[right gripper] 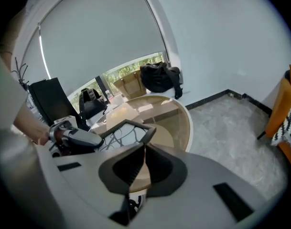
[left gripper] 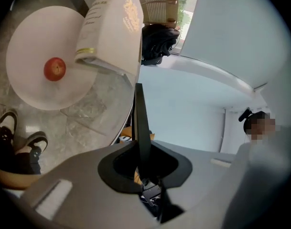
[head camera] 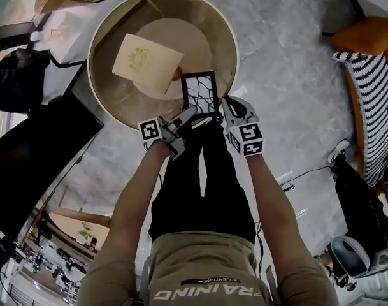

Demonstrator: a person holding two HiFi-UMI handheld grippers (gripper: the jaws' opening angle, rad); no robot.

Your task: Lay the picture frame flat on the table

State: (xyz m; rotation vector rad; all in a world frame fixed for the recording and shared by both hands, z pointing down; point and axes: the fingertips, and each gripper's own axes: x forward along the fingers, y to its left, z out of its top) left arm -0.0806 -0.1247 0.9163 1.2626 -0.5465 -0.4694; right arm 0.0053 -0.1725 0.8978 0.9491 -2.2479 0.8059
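Head view: the frame [head camera: 200, 93] is held over the near side of the table [head camera: 230, 40], just beside a book [head camera: 146, 61]. The left gripper [head camera: 188, 116] is clamped on the frame's lower-left edge. The right gripper [head camera: 226, 107] looks pinched on its right edge. I'd lower both hands evenly, keep the frame level and clear of the book, and let go only once its back rests on the glass.

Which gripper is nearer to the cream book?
Left. The left gripper is at the picture frame's edge facing the book; the right gripper is at the opposite edge.
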